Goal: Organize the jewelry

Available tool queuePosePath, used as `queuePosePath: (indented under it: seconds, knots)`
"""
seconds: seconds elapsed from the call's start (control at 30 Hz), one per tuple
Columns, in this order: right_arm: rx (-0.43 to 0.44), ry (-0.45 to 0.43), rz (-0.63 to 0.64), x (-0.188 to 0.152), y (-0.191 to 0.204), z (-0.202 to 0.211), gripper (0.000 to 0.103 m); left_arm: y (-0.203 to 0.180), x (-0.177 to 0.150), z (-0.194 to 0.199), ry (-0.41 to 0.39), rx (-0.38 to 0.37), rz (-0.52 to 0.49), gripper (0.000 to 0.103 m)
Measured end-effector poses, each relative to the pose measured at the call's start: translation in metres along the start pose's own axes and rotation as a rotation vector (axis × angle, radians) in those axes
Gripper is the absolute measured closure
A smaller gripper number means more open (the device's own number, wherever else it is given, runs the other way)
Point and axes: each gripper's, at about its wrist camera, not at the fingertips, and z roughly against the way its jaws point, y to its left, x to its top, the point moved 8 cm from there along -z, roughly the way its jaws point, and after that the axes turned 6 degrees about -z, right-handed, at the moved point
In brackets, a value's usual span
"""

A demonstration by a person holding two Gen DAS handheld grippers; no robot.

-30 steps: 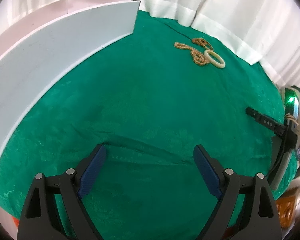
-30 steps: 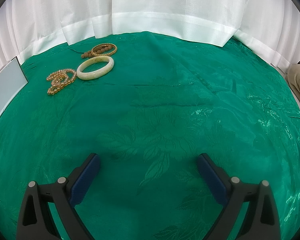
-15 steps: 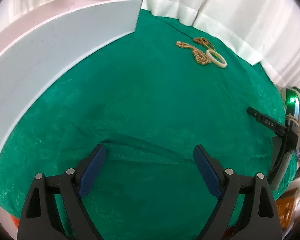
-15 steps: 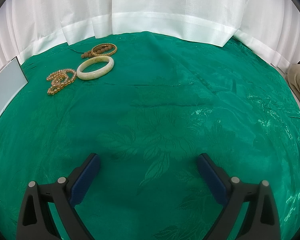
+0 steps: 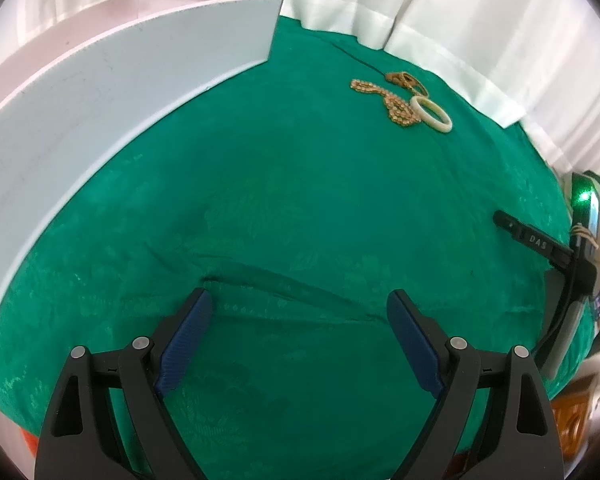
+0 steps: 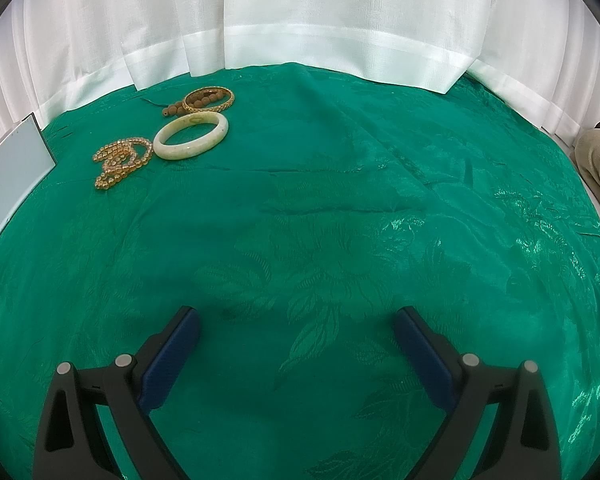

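Green cloth covers the counter, where the jewelry lies far ahead-left of the right gripper and ahead-right of the left gripper, both spread wide, empty

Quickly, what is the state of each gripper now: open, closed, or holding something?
Left gripper: open, holding nothing.
Right gripper: open, holding nothing.
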Motion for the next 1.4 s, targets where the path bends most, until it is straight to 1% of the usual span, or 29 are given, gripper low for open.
queuePosePath:
  seconds: [0.33,0.67,1.4]
  knots:
    - [0.0,0.0,0.0,0.0,0.0,0.0,0.003,0.003,0.003,0.002,-0.011,-0.015,0.021,0.013]
    - [0.0,0.0,-0.001,0.0,0.0,0.0,0.003,0.008,0.002,0.002,-0.01,-0.009,0.035,0.013]
    - [0.001,0.0,-0.001,0.0,0.0,0.0,0.003,0.009,0.0,-0.007,0.01,-0.001,0.017,0.013]
